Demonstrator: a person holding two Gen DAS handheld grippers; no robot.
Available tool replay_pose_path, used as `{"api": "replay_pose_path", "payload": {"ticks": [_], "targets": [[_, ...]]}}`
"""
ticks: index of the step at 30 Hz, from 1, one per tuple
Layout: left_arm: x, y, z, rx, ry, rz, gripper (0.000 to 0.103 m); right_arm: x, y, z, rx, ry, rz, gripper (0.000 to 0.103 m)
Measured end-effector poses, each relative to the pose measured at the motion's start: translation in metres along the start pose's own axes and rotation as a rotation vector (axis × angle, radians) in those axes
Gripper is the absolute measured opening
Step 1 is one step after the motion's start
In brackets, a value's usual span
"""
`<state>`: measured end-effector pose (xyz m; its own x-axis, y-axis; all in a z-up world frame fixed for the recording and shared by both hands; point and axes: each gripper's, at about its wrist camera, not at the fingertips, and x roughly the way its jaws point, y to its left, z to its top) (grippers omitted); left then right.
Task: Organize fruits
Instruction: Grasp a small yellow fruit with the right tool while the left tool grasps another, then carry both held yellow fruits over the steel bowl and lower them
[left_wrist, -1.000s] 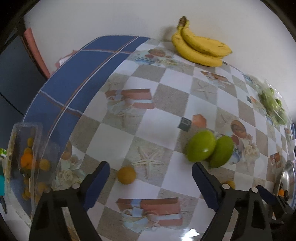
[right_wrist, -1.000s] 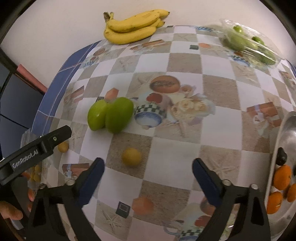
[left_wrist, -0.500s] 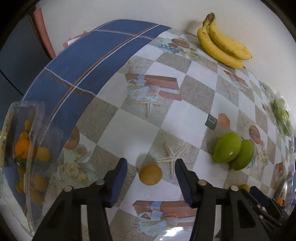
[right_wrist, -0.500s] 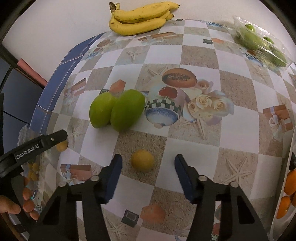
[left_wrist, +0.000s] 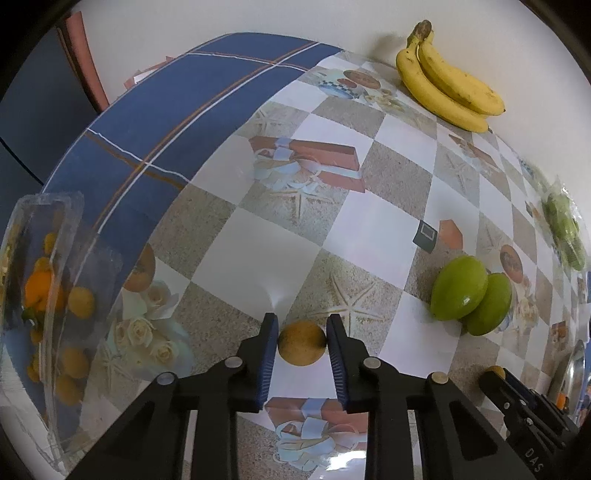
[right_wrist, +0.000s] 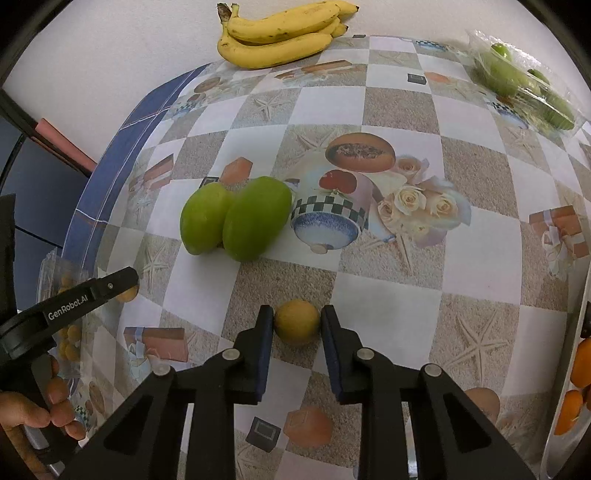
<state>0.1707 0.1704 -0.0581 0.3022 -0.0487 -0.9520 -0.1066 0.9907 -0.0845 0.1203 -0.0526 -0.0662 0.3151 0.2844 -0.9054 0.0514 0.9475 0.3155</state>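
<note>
White wall stood behind your desk (right_wrist: 388, 295), which wore a checked cloth printed with starfish and gift boxes. Your left hand-held gripper (left_wrist: 301, 347) pinched one small yellow-brown round fruit (left_wrist: 302, 348) between its blue pads, and the fruit sat on the cloth near the desk's front. Your right hand-held gripper (right_wrist: 296, 325) pinched a second small yellow fruit (right_wrist: 296, 322) the same way, also resting on the cloth.

Two green mangoes (right_wrist: 236, 221) lay touching each other just beyond and between the two grasps. A clear plastic box (left_wrist: 48, 314) of similar small fruits stood at the left desk edge, and a metal tray (right_wrist: 574, 387) holding orange fruits sat at the right edge. Bananas (right_wrist: 280, 33) and a bagged pack of green fruit (right_wrist: 524, 88) lay far back by the wall.

Each fruit was round and held only by its sides, so it could probably have rolled out if you lifted fast or tilted. Open cloth lay ahead of both grippers; the box sat close to the drop-off.
</note>
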Motion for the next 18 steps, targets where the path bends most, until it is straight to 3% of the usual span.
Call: {"api": "replay_pose_path", "payload": {"ticks": [7, 18], "targets": [[-0.02, -0.006, 0.002, 0.013, -0.056, 0.0, 0.029, -0.007, -0.003, 0.0, 0.007, -0.006, 0.005, 0.027], [-0.043, -0.056, -0.002, 0.114, -0.115, -0.009, 0.029, -0.039, -0.017, -0.003, 0.018, -0.049, -0.011, 0.027]]}}
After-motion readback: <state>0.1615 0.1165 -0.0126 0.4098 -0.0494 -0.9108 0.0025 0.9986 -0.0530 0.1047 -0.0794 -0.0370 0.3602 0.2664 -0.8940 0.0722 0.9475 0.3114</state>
